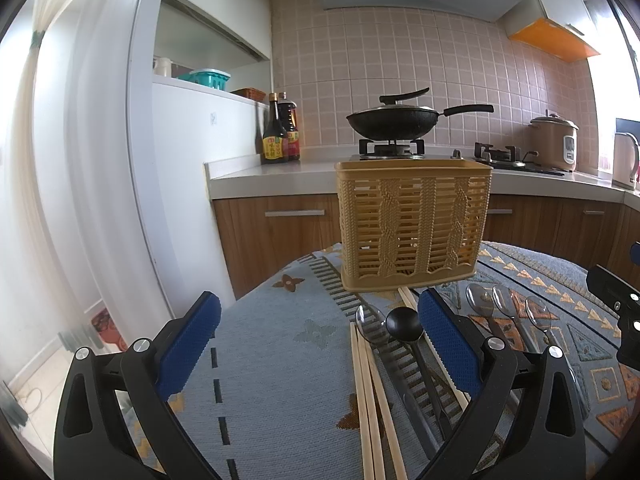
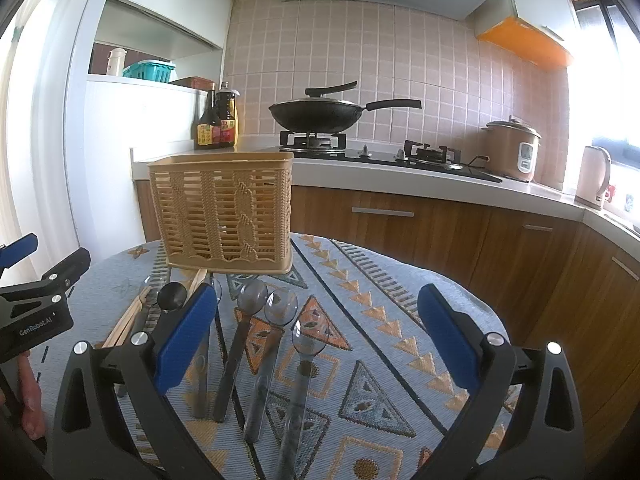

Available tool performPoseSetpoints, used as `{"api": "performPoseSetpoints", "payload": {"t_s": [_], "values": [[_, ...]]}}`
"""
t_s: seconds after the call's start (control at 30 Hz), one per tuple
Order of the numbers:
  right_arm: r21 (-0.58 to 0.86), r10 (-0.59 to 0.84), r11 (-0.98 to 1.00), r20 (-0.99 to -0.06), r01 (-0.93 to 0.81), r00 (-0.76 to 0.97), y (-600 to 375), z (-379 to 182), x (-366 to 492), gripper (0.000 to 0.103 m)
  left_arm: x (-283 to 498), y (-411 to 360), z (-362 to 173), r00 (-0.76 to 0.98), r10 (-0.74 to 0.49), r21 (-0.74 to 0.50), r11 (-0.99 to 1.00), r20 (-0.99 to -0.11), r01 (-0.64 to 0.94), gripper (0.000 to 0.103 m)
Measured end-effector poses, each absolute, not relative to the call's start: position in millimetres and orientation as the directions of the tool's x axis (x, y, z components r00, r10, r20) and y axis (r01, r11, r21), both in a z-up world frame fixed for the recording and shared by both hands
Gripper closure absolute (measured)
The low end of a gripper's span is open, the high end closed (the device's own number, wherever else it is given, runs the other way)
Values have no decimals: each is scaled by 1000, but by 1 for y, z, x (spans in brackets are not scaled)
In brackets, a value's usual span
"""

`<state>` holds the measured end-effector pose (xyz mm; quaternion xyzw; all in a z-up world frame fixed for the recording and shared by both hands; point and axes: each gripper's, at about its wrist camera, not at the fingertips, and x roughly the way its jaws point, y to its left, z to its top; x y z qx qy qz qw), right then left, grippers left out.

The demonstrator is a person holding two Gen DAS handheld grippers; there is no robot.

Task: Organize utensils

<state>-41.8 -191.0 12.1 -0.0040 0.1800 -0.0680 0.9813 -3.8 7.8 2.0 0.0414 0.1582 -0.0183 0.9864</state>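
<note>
Lying on patterned tablecloth (image 2: 400,320) near tan slatted utensil basket (image 1: 412,224): wooden chopsticks (image 1: 370,408), black spoon (image 1: 404,324), clear plastic spoons (image 2: 280,308). Basket upright at table's far edge. Left gripper (image 1: 320,340) spread wide over chopsticks, holding nothing. Right gripper (image 2: 316,336) spread wide above clear spoons, empty. Wok (image 2: 316,114) on stove beyond.

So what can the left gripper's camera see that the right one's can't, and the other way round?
Only the left wrist view shows the chopsticks along their length and the right gripper at its edge. Only the right wrist view shows the three clear spoons full length, the left gripper with a bit of the person's hand, and the kettle. Both show the woven basket, the black spoon, the wok and the patterned tablecloth.
</note>
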Motion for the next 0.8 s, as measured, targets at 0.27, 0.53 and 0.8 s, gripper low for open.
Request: {"api": "performPoseSetpoints", "payload": {"t_s": [0.27, 0.53, 0.8], "values": [[-35, -140, 990, -353, 136, 925, -192, 12, -42, 7, -2, 11, 1, 944, -28, 65, 997, -329, 52, 7], [0, -152, 983, -552, 183, 820, -211, 2, -11, 8, 49, 48, -13, 733, -189, -102, 981, -653, 163, 23], [-5, -60, 997, -740, 83, 670, -218, 6, 28, 34, 109, 44, -32, 425, -349, -230, 924, -835, 306, 52]]}}
